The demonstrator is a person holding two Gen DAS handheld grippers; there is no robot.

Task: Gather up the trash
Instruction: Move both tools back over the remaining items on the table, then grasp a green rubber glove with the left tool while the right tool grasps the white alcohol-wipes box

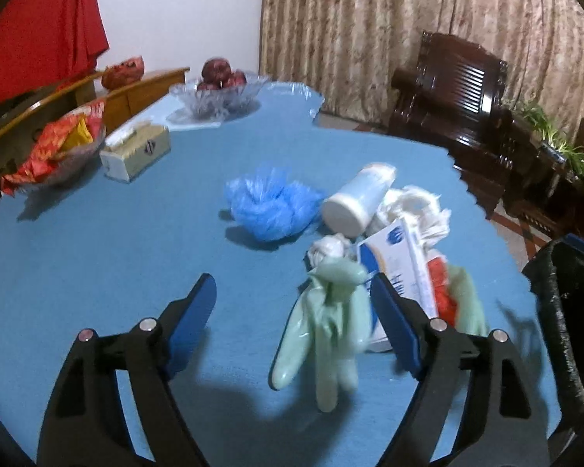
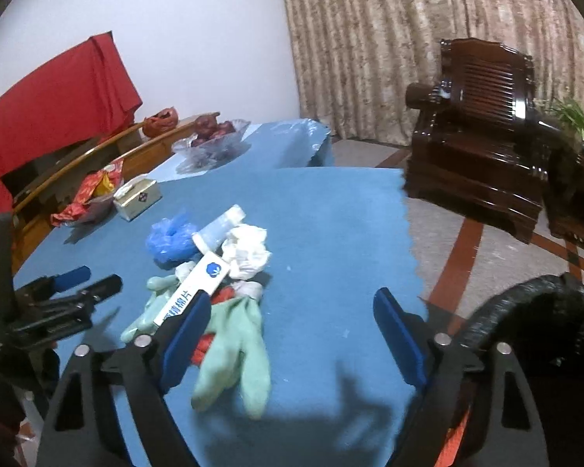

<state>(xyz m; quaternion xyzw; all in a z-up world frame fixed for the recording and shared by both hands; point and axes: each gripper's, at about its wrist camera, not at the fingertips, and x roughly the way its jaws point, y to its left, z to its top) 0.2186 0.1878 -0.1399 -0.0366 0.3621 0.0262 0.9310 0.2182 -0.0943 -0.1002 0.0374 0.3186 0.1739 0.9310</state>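
Both grippers hang over the table [image 1: 97, 241] with jaws apart and empty. Ahead of the left gripper [image 1: 294, 323] lies the trash pile: two green gloves [image 1: 327, 323], one blue bag [image 1: 272, 206], one white bottle [image 1: 356, 198], one box [image 1: 397, 260]. It sits left of the right gripper [image 2: 292, 334].

Left gripper [image 1: 294, 325] black angular frame, blue pads [image 1: 196, 313], silver pivot screws, right gripper [image 2: 292, 330] matching

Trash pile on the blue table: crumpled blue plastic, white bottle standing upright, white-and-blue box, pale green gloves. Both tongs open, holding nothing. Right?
One error: the white bottle is not upright; it lies on its side beside the crumpled blue plastic, as the left wrist view shows. The rest holds: the white-and-blue box and pale green gloves are in the pile, and the left tongs and right tongs are open, holding nothing.
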